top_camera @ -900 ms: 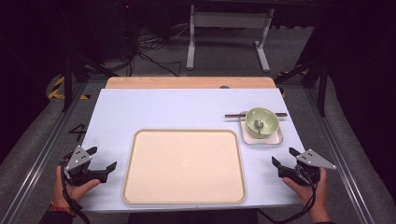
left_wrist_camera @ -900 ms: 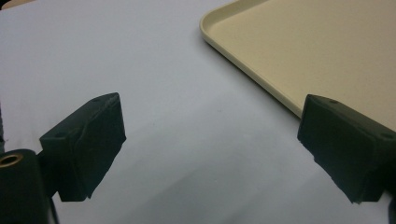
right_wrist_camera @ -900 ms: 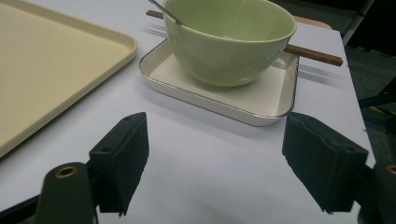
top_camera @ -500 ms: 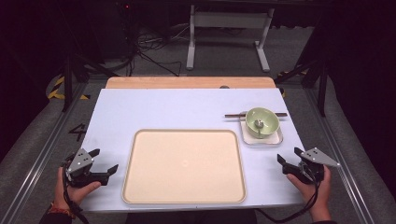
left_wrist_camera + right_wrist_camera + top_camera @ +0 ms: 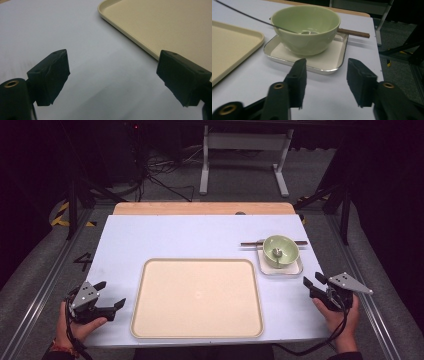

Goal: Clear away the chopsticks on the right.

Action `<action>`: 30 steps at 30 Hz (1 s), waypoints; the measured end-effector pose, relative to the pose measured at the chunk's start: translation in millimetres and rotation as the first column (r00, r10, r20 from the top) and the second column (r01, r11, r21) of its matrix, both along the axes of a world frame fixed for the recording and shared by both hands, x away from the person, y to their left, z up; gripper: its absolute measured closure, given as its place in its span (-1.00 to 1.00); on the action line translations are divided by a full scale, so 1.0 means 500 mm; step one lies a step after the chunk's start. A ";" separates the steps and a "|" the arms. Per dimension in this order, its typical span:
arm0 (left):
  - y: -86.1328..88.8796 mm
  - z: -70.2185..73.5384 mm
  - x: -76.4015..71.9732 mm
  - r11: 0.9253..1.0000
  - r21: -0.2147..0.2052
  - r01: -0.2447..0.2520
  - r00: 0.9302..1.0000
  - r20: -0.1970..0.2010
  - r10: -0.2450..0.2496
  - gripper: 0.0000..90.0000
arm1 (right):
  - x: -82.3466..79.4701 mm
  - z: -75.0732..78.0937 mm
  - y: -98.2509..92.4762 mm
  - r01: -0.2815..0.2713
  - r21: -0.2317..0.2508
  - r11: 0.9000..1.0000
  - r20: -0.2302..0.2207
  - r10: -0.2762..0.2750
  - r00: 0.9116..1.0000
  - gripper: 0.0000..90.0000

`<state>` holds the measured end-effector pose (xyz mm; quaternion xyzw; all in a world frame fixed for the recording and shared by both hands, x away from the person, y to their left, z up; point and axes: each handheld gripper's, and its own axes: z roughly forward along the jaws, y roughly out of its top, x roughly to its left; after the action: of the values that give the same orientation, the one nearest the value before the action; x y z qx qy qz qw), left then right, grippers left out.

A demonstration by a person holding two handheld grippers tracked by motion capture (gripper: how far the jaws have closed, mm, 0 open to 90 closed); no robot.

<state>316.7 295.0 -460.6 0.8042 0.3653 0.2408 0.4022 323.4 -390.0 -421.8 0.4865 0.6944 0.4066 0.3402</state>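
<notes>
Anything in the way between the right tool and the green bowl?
Only the near rim of the small white tray under the green bowl; in the right gripper view, bare table lies before the open right tool.

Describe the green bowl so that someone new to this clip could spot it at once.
Start at the large beige tray in the middle of the pale table, then look past its far right corner. There a small white square dish carries the green bowl, with a brown stick lying just behind it. It is the only round, green thing here, and a utensil rests inside it.
</notes>
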 end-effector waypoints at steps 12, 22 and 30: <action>-0.006 0.001 -0.002 1.000 0.011 0.003 1.000 -0.011 -0.003 -0.72 | 0.054 0.042 -0.047 -0.013 0.041 0.999 -0.011 0.014 1.000 1.00; -0.015 0.002 0.001 1.000 0.029 0.009 1.000 -0.021 -0.008 -0.72 | 0.150 0.051 -0.060 -0.028 0.053 0.998 -0.056 0.031 0.998 1.00; -0.009 0.001 0.001 1.000 0.028 0.003 1.000 -0.022 -0.002 -0.70 | 0.243 0.045 -0.047 -0.039 0.041 0.998 -0.148 0.044 0.988 1.00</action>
<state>317.4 290.3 -459.9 0.8129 0.3651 0.2367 0.3871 444.8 -413.7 -399.5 0.5071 0.7201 0.3893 0.2699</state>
